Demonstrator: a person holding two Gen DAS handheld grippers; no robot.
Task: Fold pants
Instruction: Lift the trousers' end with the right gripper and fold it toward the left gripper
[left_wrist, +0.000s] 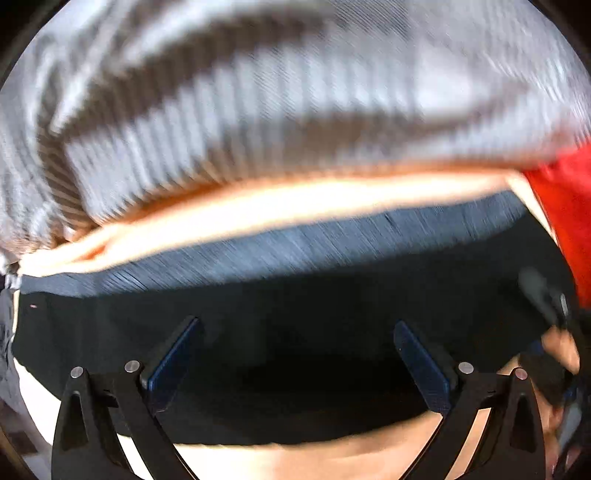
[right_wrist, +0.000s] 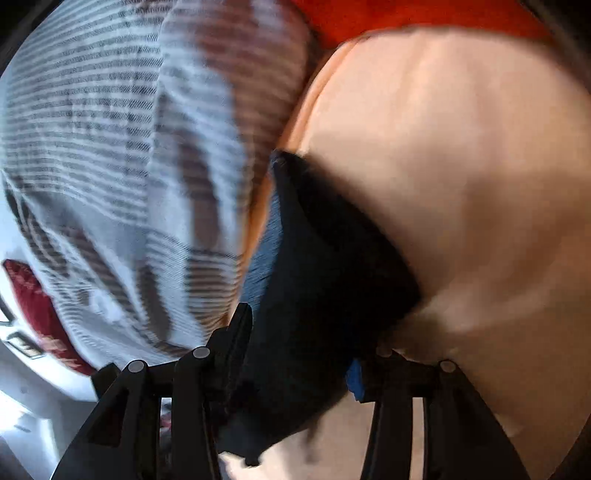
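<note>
The dark navy pants lie folded across a cream sheet, with a lighter blue band along their far edge. My left gripper hovers over them, open, and its blue pads stand wide apart with nothing pinched between them. In the right wrist view a thick bunch of the pants fills the gap of my right gripper. Its blue pad and the opposite black finger press on the cloth from both sides. Both views are blurred by motion.
A grey-and-white striped cover lies bunched behind the pants, also large at the left. Red cloth sits at the right edge. A hand shows at the right rim. A dark red item lies at the far left.
</note>
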